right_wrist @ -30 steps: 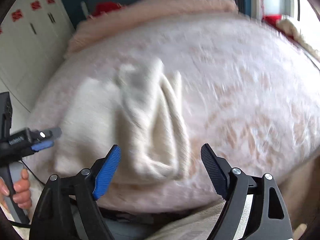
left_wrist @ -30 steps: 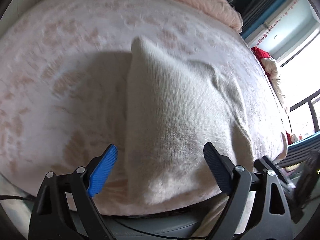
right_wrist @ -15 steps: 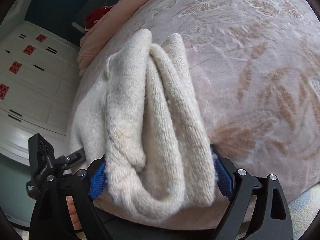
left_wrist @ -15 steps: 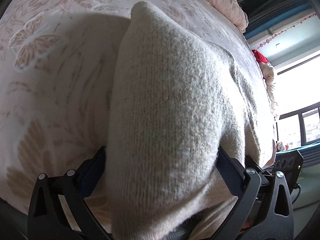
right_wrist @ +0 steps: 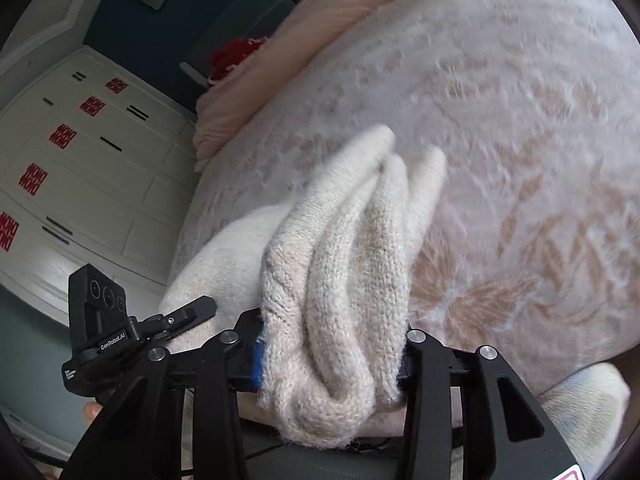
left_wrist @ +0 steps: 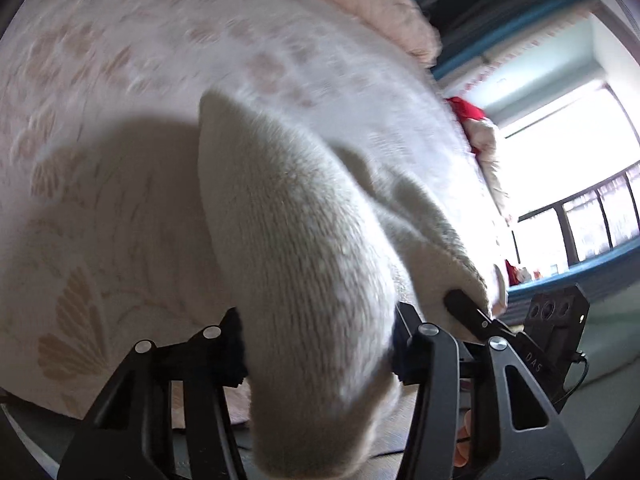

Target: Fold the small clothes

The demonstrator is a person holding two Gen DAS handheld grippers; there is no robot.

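You're now pinching the cream knit garment point(left_wrist: 304, 264) with both tools. Left tool point(left_wrist: 316, 344): jaws have just been closing and are squeezing a thick bundle of the knit at its near end. Right tool point(right_wrist: 332, 356): same, jaws have just been closing and are clamping a rolled, layered bunch of it. A second ago both were standing spread with nothing between them, short of the cloth. The garment's near end is coming up off the bed point(left_wrist: 104, 128), close to the bed's near edge; the far part is trailing on the patterned cover toward the middle. My read: grasp is done, so you're starting the fold, likely carrying the near end over toward the far end.
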